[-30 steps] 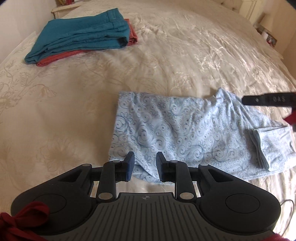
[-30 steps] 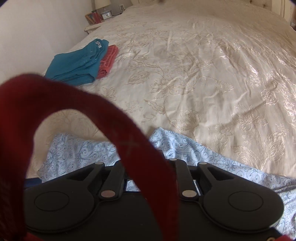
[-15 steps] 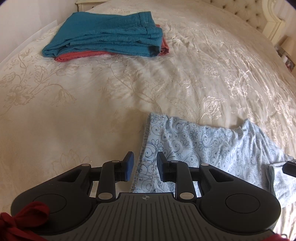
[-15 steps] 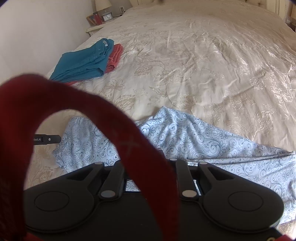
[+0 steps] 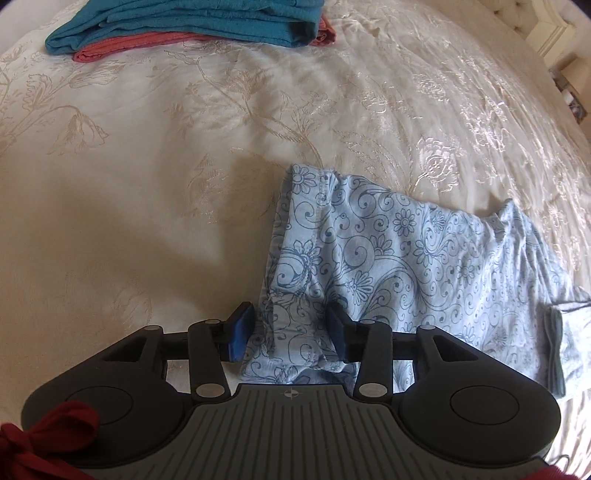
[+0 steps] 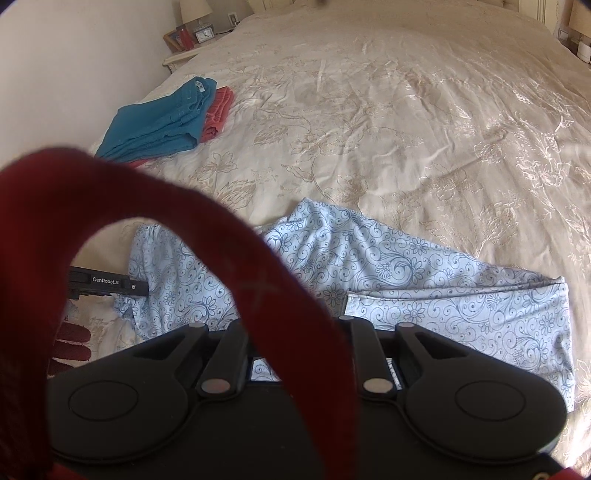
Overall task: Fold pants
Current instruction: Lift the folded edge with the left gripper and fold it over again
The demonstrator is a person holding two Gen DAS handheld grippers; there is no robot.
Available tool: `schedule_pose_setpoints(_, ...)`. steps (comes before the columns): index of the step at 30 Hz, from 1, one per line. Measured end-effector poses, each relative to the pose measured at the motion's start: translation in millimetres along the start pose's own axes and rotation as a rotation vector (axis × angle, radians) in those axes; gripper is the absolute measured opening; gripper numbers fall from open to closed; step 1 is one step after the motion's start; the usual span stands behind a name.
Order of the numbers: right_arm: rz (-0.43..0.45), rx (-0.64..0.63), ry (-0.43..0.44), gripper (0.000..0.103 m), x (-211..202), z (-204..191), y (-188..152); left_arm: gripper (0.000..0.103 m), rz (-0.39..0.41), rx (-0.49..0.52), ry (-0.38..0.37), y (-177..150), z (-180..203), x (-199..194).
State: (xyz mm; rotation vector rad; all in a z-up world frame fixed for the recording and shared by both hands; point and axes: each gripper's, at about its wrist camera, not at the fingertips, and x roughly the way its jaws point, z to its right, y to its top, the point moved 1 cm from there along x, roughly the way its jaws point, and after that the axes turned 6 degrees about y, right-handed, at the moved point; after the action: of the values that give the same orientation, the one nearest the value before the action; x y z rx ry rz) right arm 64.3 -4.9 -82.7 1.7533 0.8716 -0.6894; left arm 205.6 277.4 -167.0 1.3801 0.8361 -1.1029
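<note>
Blocking the right tongs' unreadable tips, a red strap (image 6: 258, 295) hangs; left tongs (image 5: 288, 332) are opening astride the pants (image 5: 406, 266).

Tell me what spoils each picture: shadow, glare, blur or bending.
Left wrist view: fisheye bends the bedspread, a soft shadow darkens it left of the patterned pants, sheen glares upper right. Right wrist view: a blurred red strap hides the right tool's tips; the far lamp curves at the edge.
</note>
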Motion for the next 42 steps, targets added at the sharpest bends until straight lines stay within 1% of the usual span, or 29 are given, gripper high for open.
schedule_pose_setpoints(2, -0.001, 0.003, 0.003, 0.026, -1.3, 0.4, -2.5, 0.044, 0.013, -0.008, -0.014, 0.4, -0.6, 2.0)
schedule_pose_setpoints(4, -0.002, 0.003, 0.003, 0.026, -2.3, 1.0, -4.7, 0.043, 0.010, -0.006, -0.007, 1.0, 1.1, 1.0)
schedule_pose_setpoints(6, -0.003, 0.009, 0.006, 0.026, -3.0, 2.4, -6.5, 0.026, 0.007, 0.013, 0.020, 0.9, 4.7, -3.8)
schedule_pose_setpoints(7, -0.003, 0.014, 0.009, 0.026, -3.6, 3.5, -7.5, 0.024, 0.005, 0.012, 0.018, 1.0, 6.7, -7.5)
schedule_pose_setpoints(10, -0.004, 0.026, 0.020, 0.026, -5.8, 8.2, -10.5, 0.022, 0.040, -0.019, 0.018, 0.7, 12.7, -28.7)
schedule_pose_setpoints(13, -0.012, 0.027, 0.030, 0.026, -8.7, 15.0, -13.5, 0.021, 0.088, -0.027, 0.008, 2.4, 25.3, -56.9)
schedule_pose_setpoints(15, -0.014, 0.030, 0.035, 0.026, -12.7, 21.7, -15.2, 0.021, 0.131, -0.006, 0.000, 5.0, 41.4, -79.2)
schedule_pose_setpoints(17, -0.012, 0.038, 0.038, 0.026, -17.3, 30.5, -17.0, 0.021, 0.178, 0.042, 0.005, 6.9, 63.0, -101.1)
schedule_pose_setpoints(20, -0.014, 0.047, 0.045, 0.026, -24.5, 45.4, -19.6, 0.019, 0.234, 0.091, -0.016, 6.5, 96.5, -128.9)
schedule_pose_setpoints(22, -0.014, 0.044, 0.045, 0.026, -30.2, 56.4, -21.6, 0.018, 0.263, 0.123, -0.037, 7.0, 121.6, -141.5)
schedule_pose_setpoints(25, -0.009, 0.057, 0.048, 0.026, -40.9, 76.9, -24.3, 0.013, 0.299, 0.183, -0.075, 5.1, 167.0, -154.4)
schedule_pose_setpoints(27, -0.007, 0.065, 0.047, 0.027, -47.4, 89.5, -26.7, 0.009, 0.301, 0.204, -0.118, 1.7, 201.4, -153.1)
schedule_pose_setpoints(31, -0.011, 0.081, 0.040, 0.027, -59.7, 120.5, -32.4, 0.009, 0.278, 0.262, -0.171, -18.0, 266.8, -135.5)
schedule_pose_setpoints(32, -0.015, 0.087, 0.038, 0.027, -61.9, 128.8, -34.2, 0.009, 0.265, 0.273, -0.180, -23.6, 281.6, -128.1)
schedule_pose_setpoints(35, -0.023, 0.096, 0.038, 0.027, -67.8, 147.5, -37.1, 0.009, 0.231, 0.311, -0.175, -43.2, 318.6, -110.2)
schedule_pose_setpoints(38, -0.018, 0.091, 0.046, 0.027, -72.3, 162.3, -35.3, 0.010, 0.200, 0.320, -0.153, -58.1, 333.0, -102.6)
schedule_pose_setpoints(42, -0.014, 0.086, 0.060, 0.027, -70.2, 171.8, -28.5, 0.010, 0.176, 0.307, -0.087, -65.2, 320.8, -100.9)
